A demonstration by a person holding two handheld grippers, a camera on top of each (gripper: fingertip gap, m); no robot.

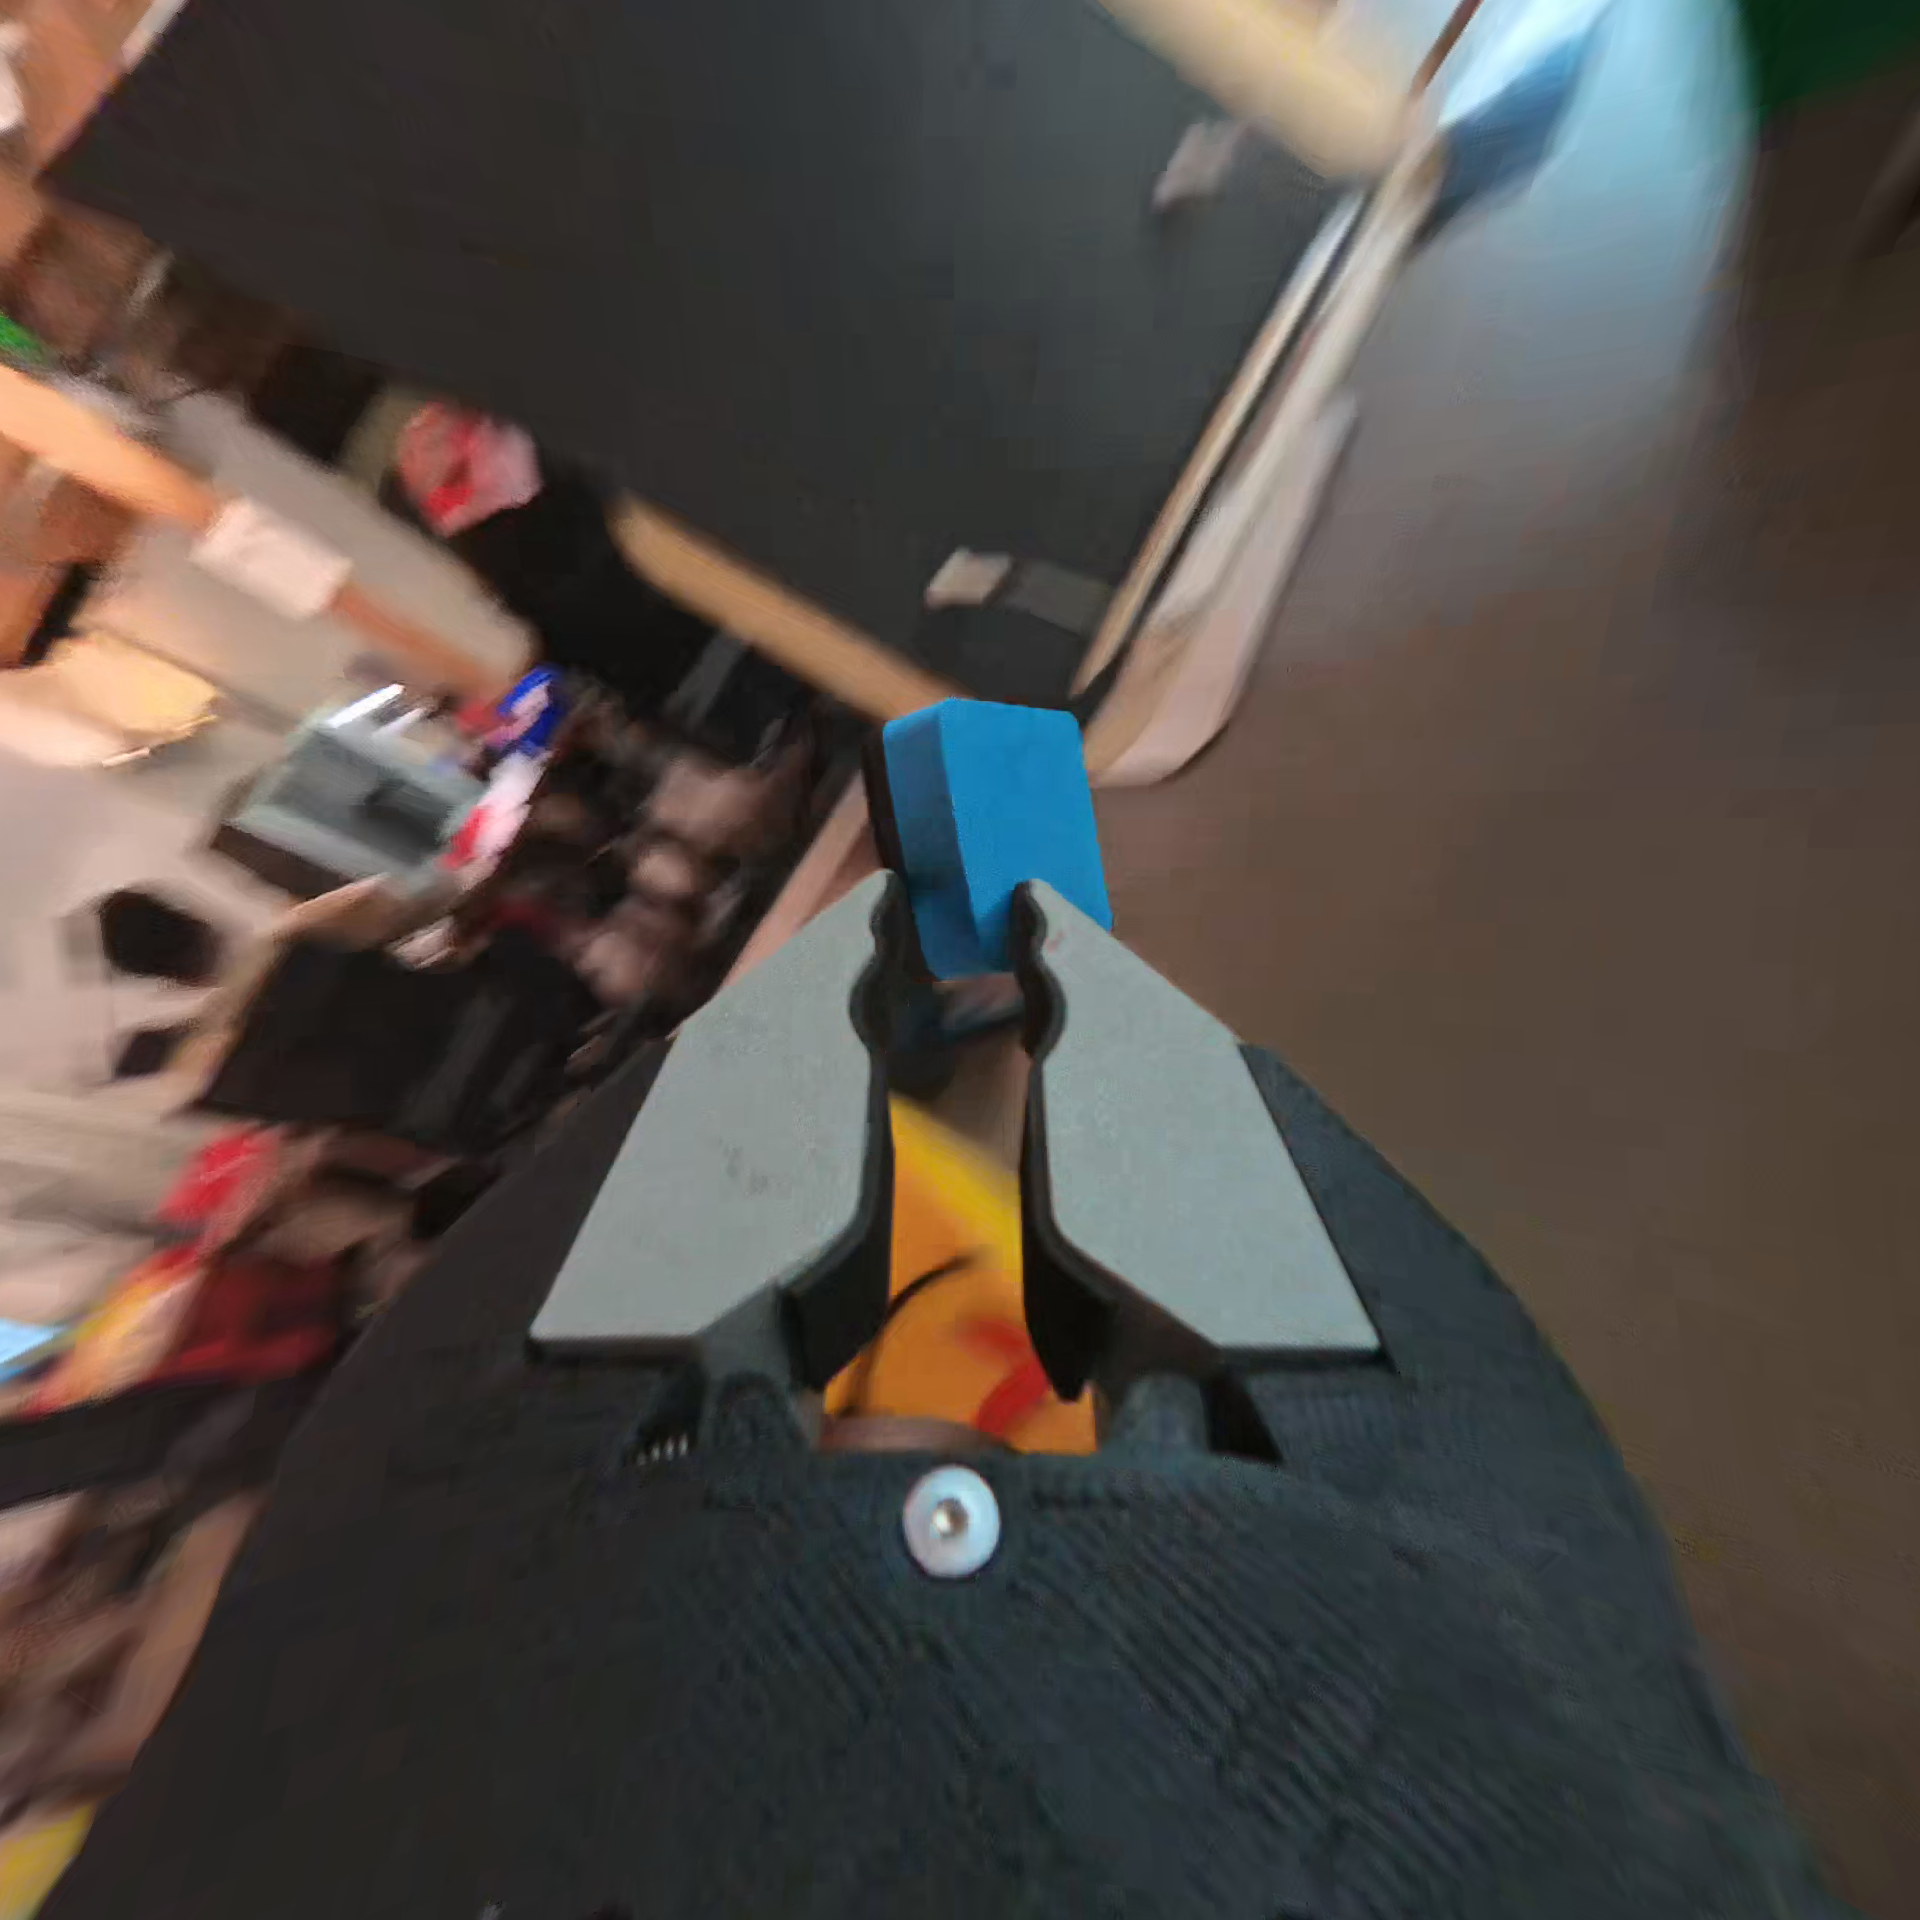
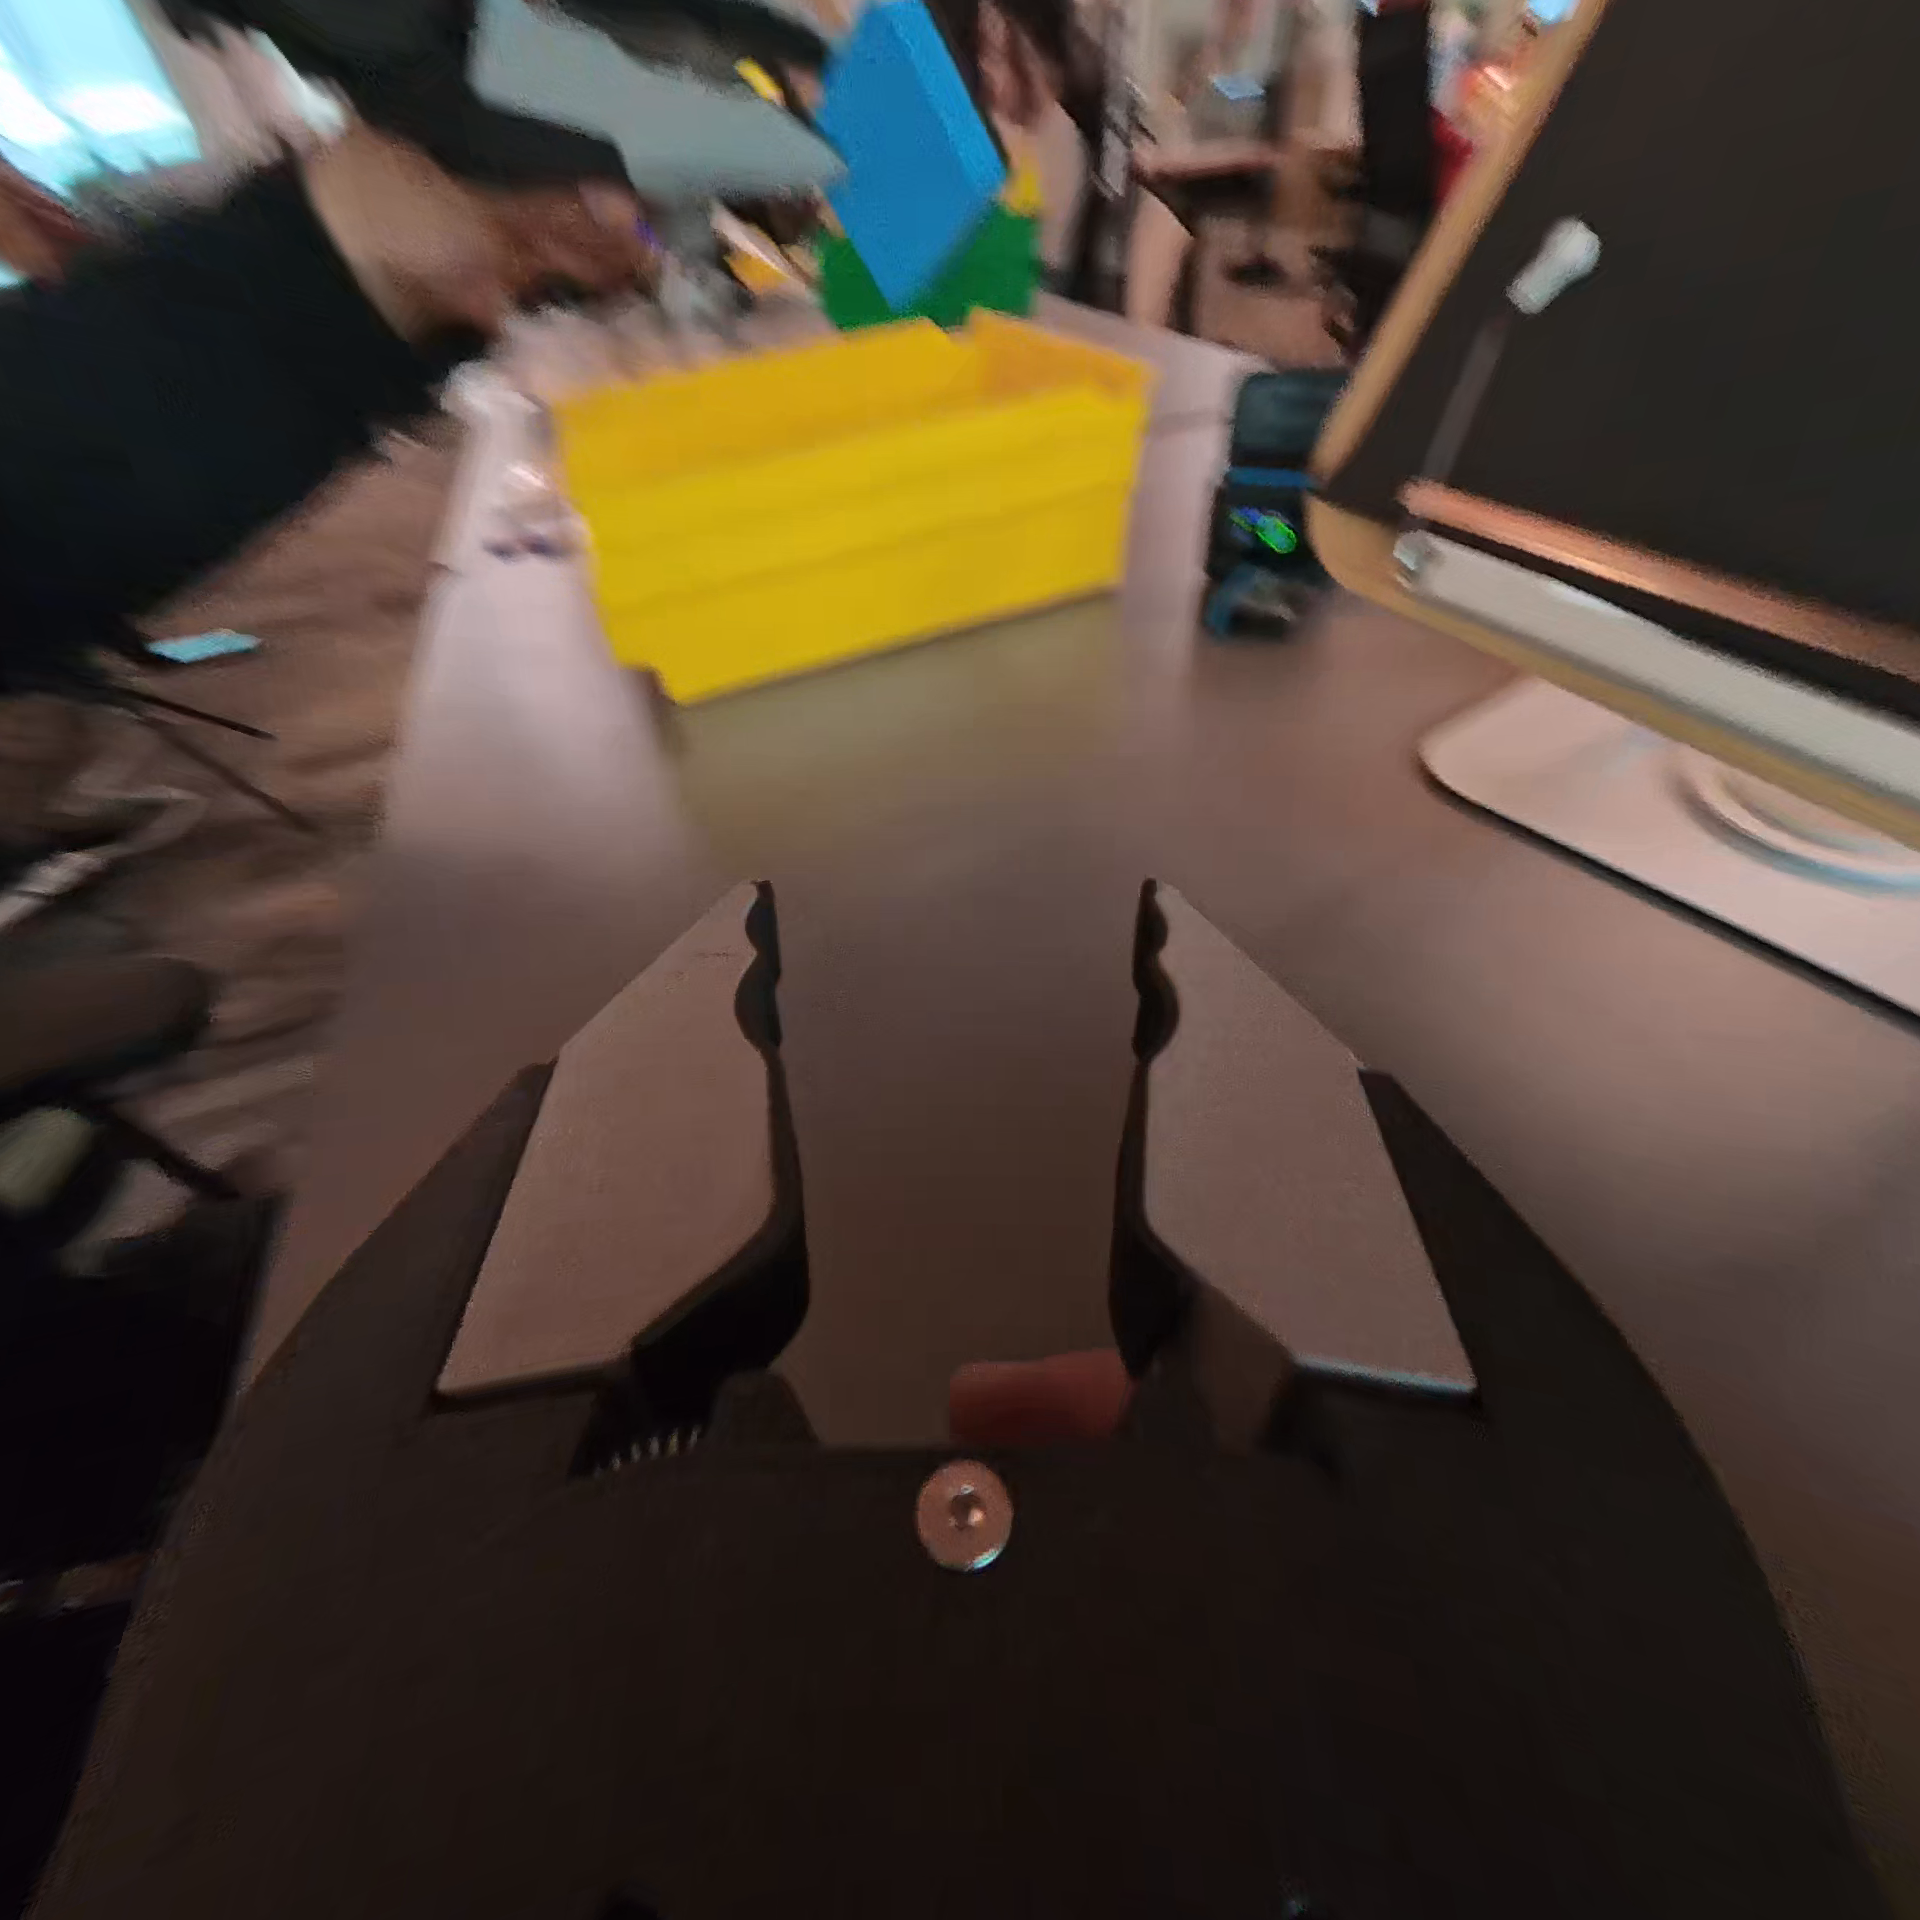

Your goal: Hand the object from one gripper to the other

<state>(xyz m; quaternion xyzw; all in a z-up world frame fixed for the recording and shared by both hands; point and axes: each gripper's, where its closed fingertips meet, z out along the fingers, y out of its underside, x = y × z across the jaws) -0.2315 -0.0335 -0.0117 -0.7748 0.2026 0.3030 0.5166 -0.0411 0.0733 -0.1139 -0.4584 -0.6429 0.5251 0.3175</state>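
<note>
A blue block is pinched between the fingertips of my left gripper, sticking out past the tips, held up in the air. In the right wrist view the same blue block shows at the top, tilted, with the left gripper's grey finger on it. My right gripper is open and empty, low over the brown table, well short of the block.
A yellow bin stands on the table ahead of the right gripper, with green blocks behind it. A monitor with a white base stands at the right. A dark-sleeved arm is at the left. A small dark device sits beside the bin. The gap from one gripper's tips to the other's is roughly 25 centimeters.
</note>
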